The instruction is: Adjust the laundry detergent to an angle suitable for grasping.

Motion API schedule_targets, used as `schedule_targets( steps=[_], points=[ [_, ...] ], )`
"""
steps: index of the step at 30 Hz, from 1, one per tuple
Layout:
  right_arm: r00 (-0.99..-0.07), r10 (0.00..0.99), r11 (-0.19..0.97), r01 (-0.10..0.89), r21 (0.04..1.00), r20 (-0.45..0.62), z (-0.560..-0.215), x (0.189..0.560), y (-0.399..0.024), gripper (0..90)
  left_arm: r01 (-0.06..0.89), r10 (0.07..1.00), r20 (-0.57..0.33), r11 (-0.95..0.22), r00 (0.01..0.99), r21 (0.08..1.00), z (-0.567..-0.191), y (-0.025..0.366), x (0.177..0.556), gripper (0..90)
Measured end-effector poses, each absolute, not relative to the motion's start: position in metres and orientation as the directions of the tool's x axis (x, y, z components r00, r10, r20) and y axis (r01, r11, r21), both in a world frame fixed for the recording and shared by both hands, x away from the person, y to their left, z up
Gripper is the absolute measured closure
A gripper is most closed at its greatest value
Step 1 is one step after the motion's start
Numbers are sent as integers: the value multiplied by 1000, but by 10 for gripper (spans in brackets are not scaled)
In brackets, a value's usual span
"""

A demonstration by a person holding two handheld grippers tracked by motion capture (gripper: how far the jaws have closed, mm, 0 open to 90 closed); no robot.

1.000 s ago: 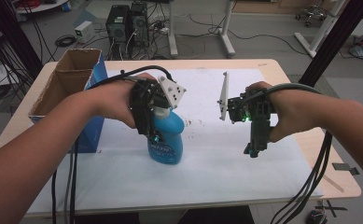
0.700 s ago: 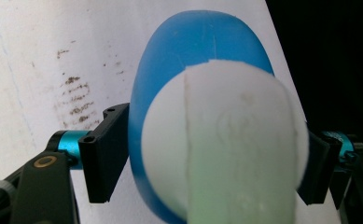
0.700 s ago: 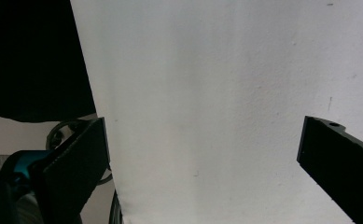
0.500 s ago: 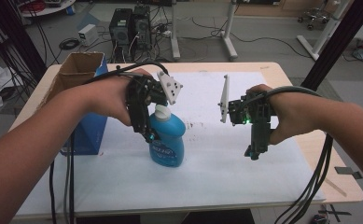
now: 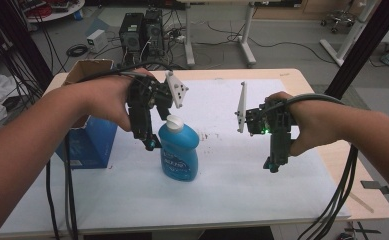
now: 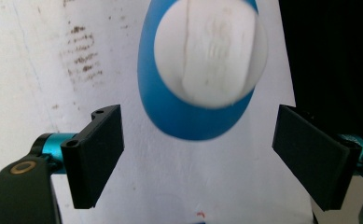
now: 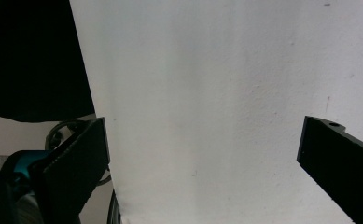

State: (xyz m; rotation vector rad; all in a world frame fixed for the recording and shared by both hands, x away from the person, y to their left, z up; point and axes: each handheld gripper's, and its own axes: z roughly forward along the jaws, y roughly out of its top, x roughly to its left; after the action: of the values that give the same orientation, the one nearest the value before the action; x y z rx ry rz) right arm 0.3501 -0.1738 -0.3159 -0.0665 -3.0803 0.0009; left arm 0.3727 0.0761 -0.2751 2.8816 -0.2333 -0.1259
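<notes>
A blue bottle with a white cap stands upright on the white sheet at the table's middle. My left gripper hangs just left of the cap, pointing down. In the left gripper view the bottle and its cap lie below and beyond the left gripper. Its jaws have just been opening and stand apart, touching nothing. My right gripper hovers over the sheet to the right. In the right gripper view the right gripper is open with bare sheet between its jaws.
An open cardboard box and a blue box stand at the table's left edge, close to my left forearm. Cables trail from both grippers over the front edge. Small dark specks mark the sheet beside the bottle.
The left gripper has risen off the bottle's top and its jaws have spread. The bottle stays standing. The right gripper has kept still.
</notes>
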Motion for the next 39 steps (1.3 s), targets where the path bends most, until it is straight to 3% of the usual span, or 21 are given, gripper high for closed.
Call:
schedule_targets(
  steps=[17, 24, 39],
  points=[
    [-998, 30, 1000, 30, -2, 63, -313, 360, -165, 15, -1, -9, -62, -991, 998, 134, -260, 109, 381, 67],
    [-998, 31, 1000, 31, 2, 60, -311, 367, -161, 16, 31, 27, -44, -995, 999, 91, -255, 120, 384, 17],
    [-997, 45, 999, 46, 14, 59, -297, 394, -156, 16, 58, 57, -42, -998, 997, 36, -257, 125, 392, 18]
  ],
)
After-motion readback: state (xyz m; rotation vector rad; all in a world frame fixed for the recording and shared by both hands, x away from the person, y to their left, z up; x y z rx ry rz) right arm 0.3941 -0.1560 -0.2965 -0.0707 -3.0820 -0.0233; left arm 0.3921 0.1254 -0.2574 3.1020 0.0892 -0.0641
